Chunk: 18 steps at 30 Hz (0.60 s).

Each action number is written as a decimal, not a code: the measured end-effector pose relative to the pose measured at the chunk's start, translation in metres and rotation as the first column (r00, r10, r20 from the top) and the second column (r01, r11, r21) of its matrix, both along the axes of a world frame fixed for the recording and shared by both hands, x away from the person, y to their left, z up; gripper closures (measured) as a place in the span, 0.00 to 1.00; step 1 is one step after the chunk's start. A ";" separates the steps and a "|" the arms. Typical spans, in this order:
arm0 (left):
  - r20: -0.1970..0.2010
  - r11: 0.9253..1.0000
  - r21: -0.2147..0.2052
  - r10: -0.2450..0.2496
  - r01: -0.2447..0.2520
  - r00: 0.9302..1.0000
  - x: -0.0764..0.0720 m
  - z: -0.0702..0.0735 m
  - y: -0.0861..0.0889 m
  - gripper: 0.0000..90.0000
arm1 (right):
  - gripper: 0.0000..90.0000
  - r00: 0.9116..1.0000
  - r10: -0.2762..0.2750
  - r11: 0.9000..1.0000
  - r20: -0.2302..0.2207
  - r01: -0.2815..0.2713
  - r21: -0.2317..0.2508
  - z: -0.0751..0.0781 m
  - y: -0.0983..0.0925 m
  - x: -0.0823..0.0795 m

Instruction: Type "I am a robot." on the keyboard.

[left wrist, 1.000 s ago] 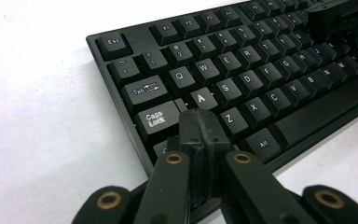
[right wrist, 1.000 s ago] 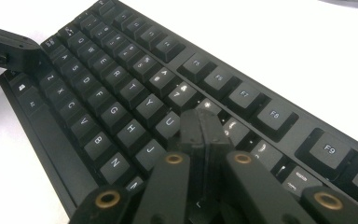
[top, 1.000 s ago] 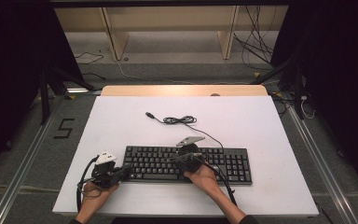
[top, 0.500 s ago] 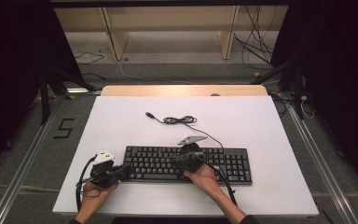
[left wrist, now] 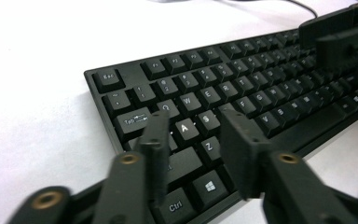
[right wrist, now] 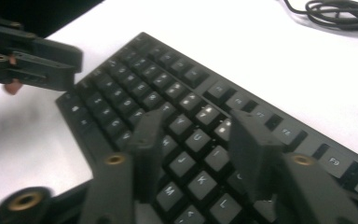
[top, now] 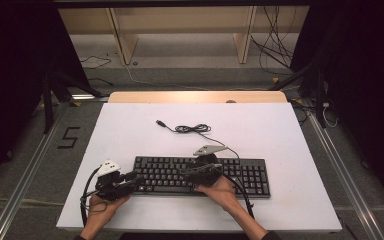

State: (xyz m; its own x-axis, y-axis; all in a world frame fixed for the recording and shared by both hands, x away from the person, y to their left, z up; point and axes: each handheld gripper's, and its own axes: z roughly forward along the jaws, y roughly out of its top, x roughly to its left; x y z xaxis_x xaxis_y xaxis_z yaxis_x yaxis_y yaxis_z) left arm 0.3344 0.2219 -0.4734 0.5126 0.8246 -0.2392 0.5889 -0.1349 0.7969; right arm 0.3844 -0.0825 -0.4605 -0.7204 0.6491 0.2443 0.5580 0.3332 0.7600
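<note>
A black keyboard [top: 250, 175] lies near the front of the white table [top: 280, 125]. My left gripper [top: 136, 181] hovers over the keyboard's left end. In the left gripper view its jaws [left wrist: 193, 123] stand apart above the A and S keys, gripping nothing. My right gripper [top: 186, 172] reaches leftward over the middle of the keyboard. Its jaws [right wrist: 196, 128] are spread above the letter keys [right wrist: 198, 140] with nothing between them. Both pairs of jaws have just been opening. Each gripper view shows the other gripper farther off, the right gripper [left wrist: 340, 37] and the left gripper [right wrist: 32, 60].
The keyboard's cable [top: 192, 128] lies coiled behind the keyboard, with its plug [top: 161, 123] pointing left. A wooden strip [top: 195, 97] runs along the table's far edge. Metal rails [top: 345, 165] flank the table on the floor.
Both grippers' jaws have spread apart over the keyboard. The hands have stayed about where they were.
</note>
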 end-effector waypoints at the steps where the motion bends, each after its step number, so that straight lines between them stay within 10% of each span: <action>1: 0.003 1.000 -0.004 0.002 -0.002 1.000 0.000 0.000 0.000 0.62 | 0.53 1.000 0.005 1.000 0.000 -0.005 0.000 0.001 0.000 -0.001; 10: 0.048 0.999 -0.045 0.005 -0.003 0.999 -0.002 0.005 0.001 0.42 | 0.45 0.999 0.042 0.999 0.013 -0.042 0.022 0.005 -0.002 -0.011; 18: 0.067 0.998 -0.059 0.009 -0.005 0.998 -0.003 0.006 0.002 0.36 | 0.56 0.997 0.072 0.997 0.010 -0.072 0.019 0.004 -0.005 -0.021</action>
